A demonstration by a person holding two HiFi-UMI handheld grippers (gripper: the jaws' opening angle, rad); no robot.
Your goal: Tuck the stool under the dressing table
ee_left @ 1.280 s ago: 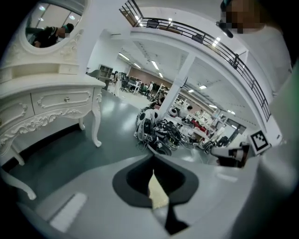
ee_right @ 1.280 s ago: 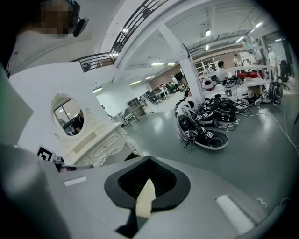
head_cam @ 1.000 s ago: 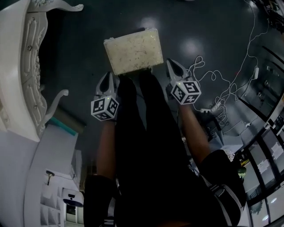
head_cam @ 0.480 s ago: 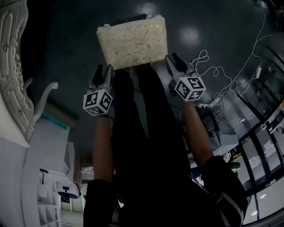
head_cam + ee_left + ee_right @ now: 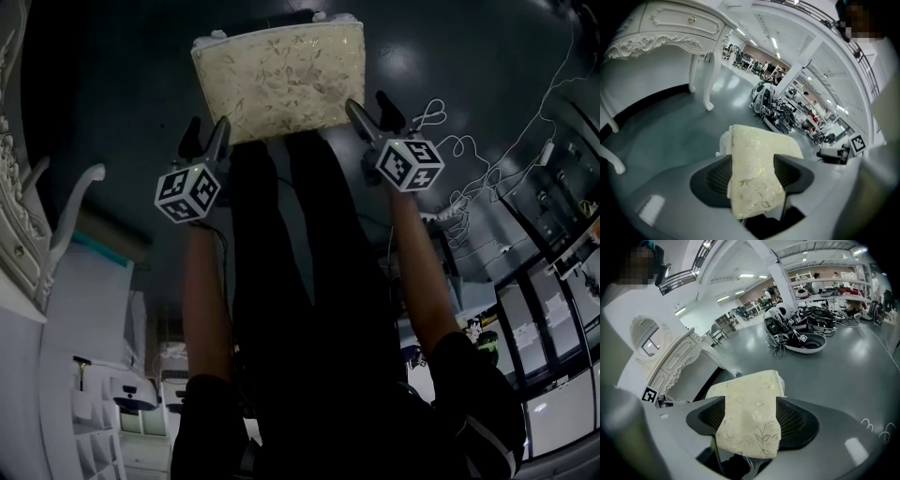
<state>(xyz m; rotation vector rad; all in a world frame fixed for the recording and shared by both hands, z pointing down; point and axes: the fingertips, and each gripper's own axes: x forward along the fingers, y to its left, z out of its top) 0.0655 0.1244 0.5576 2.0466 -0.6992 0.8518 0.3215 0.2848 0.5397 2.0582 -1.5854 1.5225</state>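
Observation:
The stool's cream, leaf-patterned cushion (image 5: 281, 80) stands on the dark floor in front of the person's legs. My left gripper (image 5: 206, 141) is at its near left corner and my right gripper (image 5: 370, 108) at its near right corner. Both jaws are opening. In the left gripper view the cushion's corner (image 5: 754, 173) lies between the ribbed pads (image 5: 717, 180); in the right gripper view the other corner (image 5: 750, 413) lies between the pads (image 5: 794, 420). Neither pair visibly presses on it. The white carved dressing table (image 5: 14, 225) stands to the left, also in the left gripper view (image 5: 670, 28) and the right gripper view (image 5: 670, 362).
White cables (image 5: 469, 159) trail over the floor to the right. White cabinets (image 5: 94, 375) stand at lower left. A heap of equipment (image 5: 768, 98) lies on the floor beyond the stool. The person's black-clad legs (image 5: 300, 281) fill the middle of the head view.
Both grippers have come down from shut and apart from the stool to its near corners. Their jaws have opened and now straddle the cushion.

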